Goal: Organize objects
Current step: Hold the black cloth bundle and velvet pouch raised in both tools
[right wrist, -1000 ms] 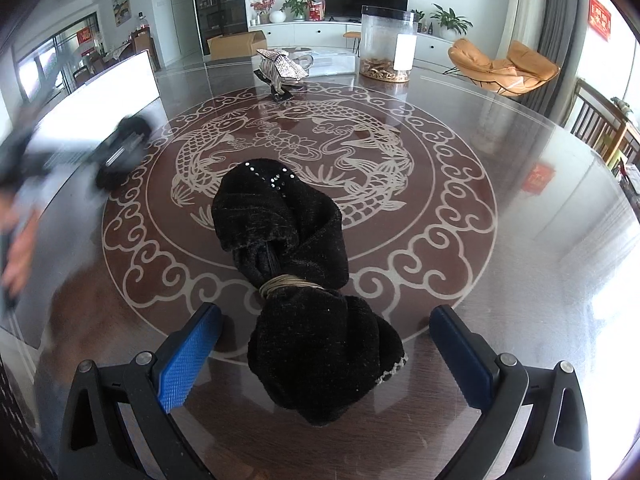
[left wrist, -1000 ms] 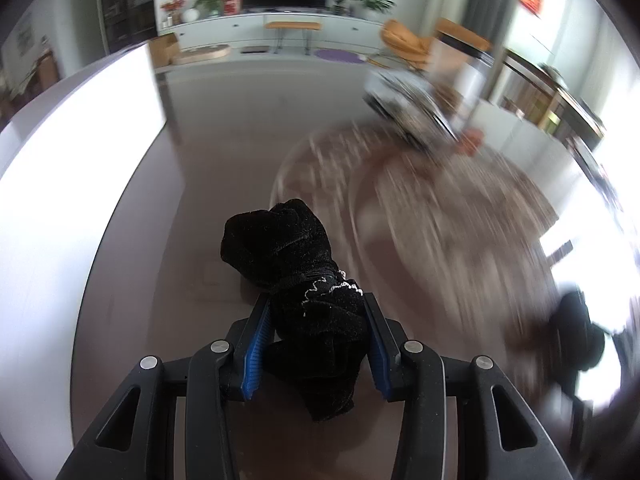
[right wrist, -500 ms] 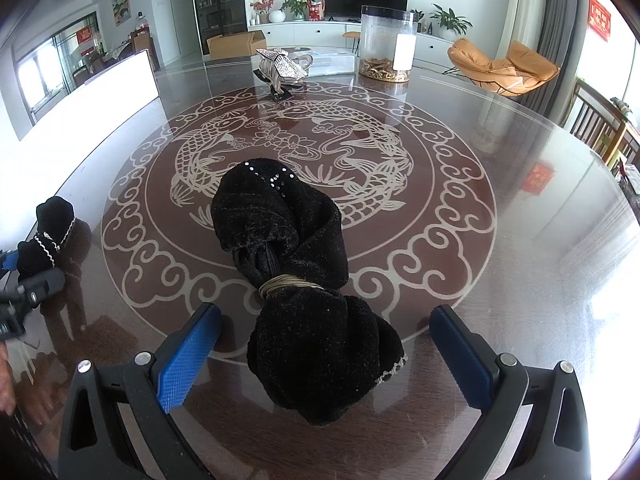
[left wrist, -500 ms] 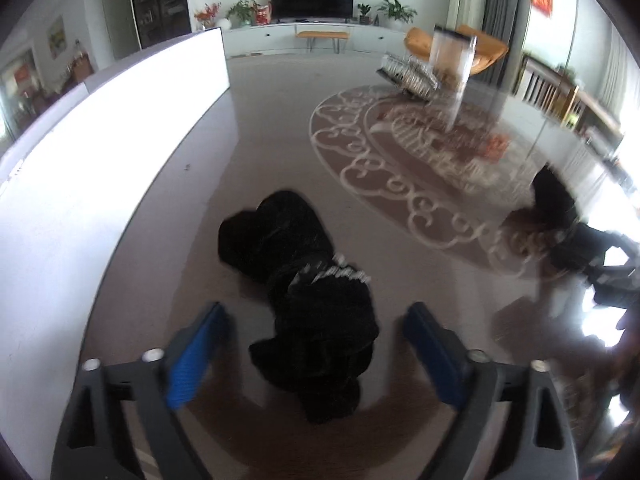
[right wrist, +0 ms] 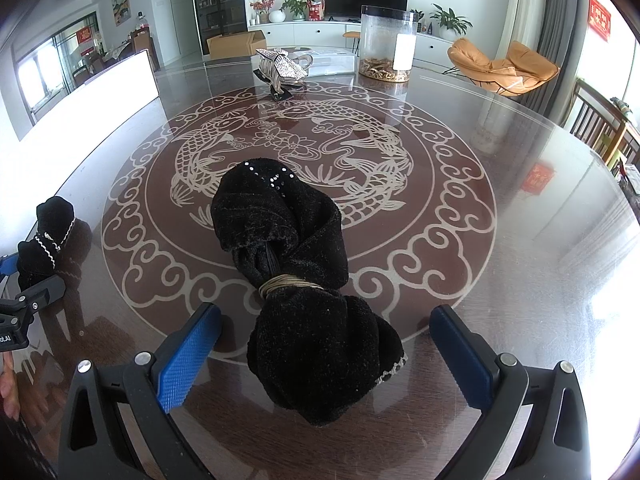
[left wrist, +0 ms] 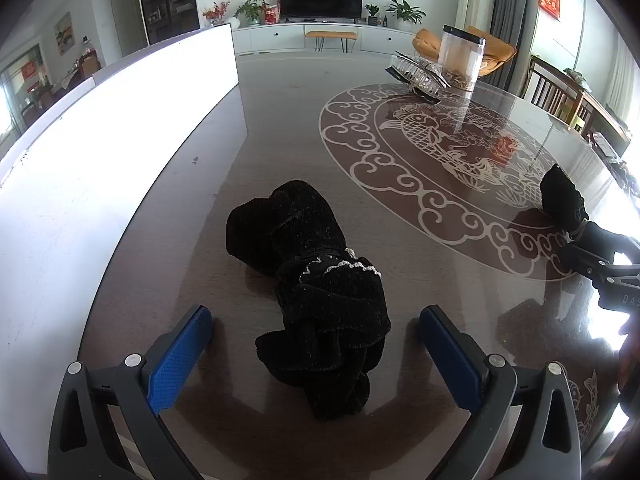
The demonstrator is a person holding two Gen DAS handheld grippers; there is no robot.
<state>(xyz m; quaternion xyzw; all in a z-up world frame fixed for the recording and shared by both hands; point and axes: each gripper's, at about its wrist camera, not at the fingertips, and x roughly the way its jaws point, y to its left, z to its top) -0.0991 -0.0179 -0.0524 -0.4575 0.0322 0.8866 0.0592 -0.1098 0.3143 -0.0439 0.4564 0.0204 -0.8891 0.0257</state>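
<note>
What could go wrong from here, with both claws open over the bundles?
1. The left claw has just opened; its bundle lies between the fingers untouched, so pulling back carelessly could snag and drag the soft cloth.
2. The table looks glossy, so the right bundle may slide if the right claw closes off-centre.

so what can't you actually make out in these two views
- Left wrist view: most of the second black bundle at the right edge, covered by the right gripper's body.
- Right wrist view: lower part of the lace-trimmed bundle at the left edge, behind the left gripper's finger.
- Right wrist view: contents of the clear jar, too small to identify.
- Both views: what the bundles are, fabric too dark.
</note>
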